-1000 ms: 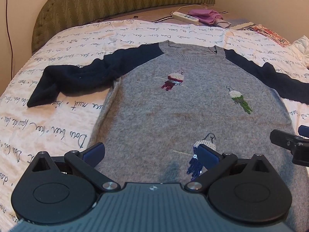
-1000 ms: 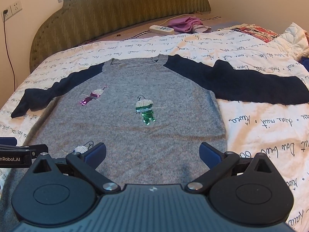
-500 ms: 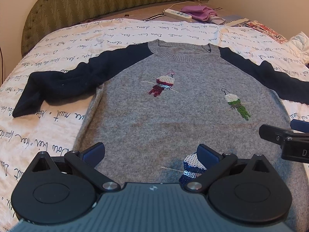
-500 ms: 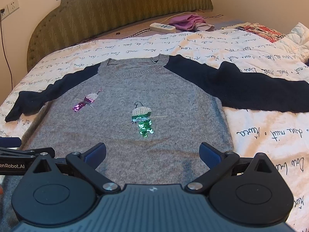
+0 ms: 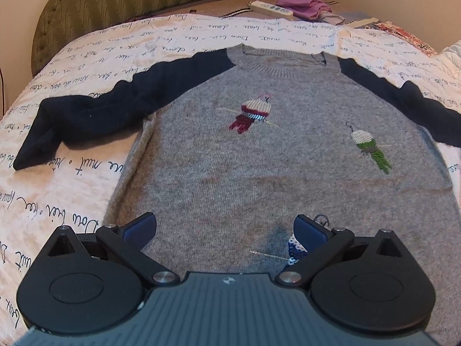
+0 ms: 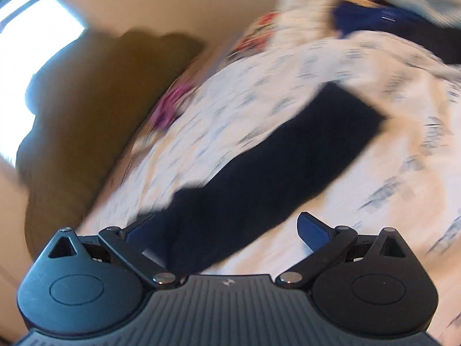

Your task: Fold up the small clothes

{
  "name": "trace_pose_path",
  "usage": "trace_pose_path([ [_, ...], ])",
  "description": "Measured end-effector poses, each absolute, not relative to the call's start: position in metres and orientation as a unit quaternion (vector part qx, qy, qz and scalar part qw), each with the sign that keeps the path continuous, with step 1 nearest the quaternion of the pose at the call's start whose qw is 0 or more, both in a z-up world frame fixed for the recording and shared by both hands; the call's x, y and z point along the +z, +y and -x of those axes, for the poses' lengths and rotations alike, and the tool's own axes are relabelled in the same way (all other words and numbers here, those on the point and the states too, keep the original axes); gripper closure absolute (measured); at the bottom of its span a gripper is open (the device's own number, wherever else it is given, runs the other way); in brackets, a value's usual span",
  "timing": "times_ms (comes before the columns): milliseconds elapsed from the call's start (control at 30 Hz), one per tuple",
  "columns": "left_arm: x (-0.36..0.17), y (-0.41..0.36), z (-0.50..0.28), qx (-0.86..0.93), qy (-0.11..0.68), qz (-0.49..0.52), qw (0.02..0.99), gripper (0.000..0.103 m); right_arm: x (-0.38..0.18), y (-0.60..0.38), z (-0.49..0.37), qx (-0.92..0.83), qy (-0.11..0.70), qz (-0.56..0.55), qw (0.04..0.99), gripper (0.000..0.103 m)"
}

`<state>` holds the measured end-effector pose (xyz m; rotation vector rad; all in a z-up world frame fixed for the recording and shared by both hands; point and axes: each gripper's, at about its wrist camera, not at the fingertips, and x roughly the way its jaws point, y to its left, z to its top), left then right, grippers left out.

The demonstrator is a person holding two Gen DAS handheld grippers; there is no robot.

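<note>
Holding your left gripper (image 5: 224, 227) over the lower front of the grey sweater (image 5: 276, 155), you keep its fingers spread wide with nothing between them. The sweater lies flat, face up, on the bed (image 5: 72, 173), its navy sleeves out to both sides and its neck toward the headboard (image 5: 121, 3). Your right gripper (image 6: 227, 227) has fingers equally wide and empty; its blurred, tilted view shows the right sleeve (image 6: 276, 161) running away from it across the script-printed bedcover.
</note>
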<state>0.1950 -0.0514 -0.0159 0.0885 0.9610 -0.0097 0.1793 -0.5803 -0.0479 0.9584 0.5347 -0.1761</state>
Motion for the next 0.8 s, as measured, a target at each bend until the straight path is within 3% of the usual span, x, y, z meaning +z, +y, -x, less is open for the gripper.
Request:
trace_pose_path([
  [200,-0.021,-0.058,-0.199,-0.001,0.466,-0.051,0.883,0.0,-0.085,-0.646,-0.177,-0.114,0.223,-0.533,0.808,0.002],
  [367,-0.02,-0.067,-0.2,-0.005,0.463,-0.06,0.885,0.0,-0.089,-0.651,-0.194,-0.134,0.221,-0.488,0.834,0.022],
  [400,-0.02,-0.068,-0.2,-0.007,0.46,-0.061,0.886,0.0,-0.088,-0.649,-0.194,-0.138,0.217,-0.481,0.838,0.036],
  [433,-0.019,-0.069,-0.199,-0.008,0.457,-0.061,0.887,0.001,-0.089,-0.65,-0.194,-0.143,0.213,-0.478,0.84,0.062],
  [500,-0.017,-0.067,-0.199,-0.019,0.447,-0.049,0.893,0.001,-0.094,-0.653,-0.196,-0.144,0.208,-0.482,0.839,0.092],
  [800,0.011,-0.047,-0.227,-0.086,0.339,0.102,0.931,0.001,-0.048,-0.585,-0.203,-0.062,0.183,-0.417,0.888,0.095],
])
